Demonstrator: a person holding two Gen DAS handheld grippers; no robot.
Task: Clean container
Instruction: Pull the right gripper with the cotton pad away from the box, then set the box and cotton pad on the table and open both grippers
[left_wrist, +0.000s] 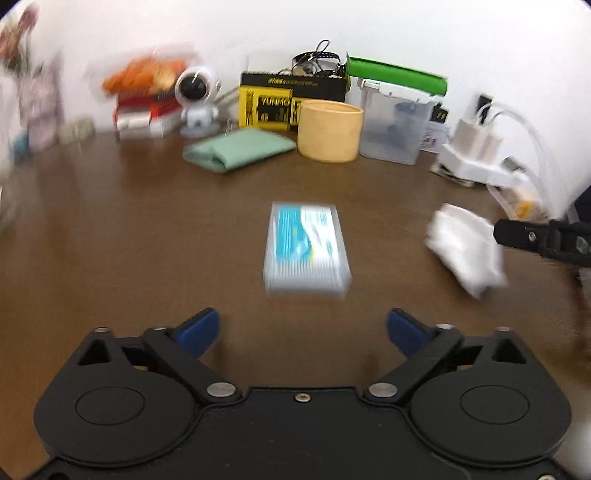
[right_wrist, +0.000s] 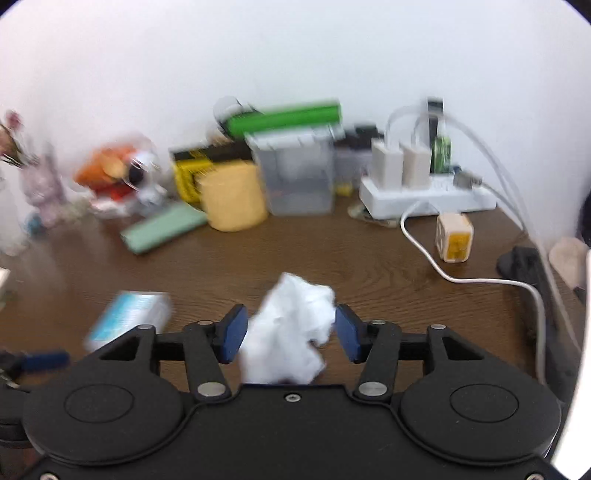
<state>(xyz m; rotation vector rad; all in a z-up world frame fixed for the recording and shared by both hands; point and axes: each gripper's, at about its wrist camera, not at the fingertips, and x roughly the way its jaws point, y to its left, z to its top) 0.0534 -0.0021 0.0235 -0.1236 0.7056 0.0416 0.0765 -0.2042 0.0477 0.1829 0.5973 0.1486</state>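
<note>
Yellow-black box (left_wrist: 291, 98) w/ "YUNMO" label, behind beige container (left_wrist: 330, 131).

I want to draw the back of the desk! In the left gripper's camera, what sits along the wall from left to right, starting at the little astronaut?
Astronaut figure → green folded cloth → yellow round container → clear plastic box → white power strip with chargers.

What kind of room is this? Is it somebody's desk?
Probably a home or office desk: a brown wooden tabletop against a white wall, a power strip with chargers plugged in, and an astronaut figurine.
</note>
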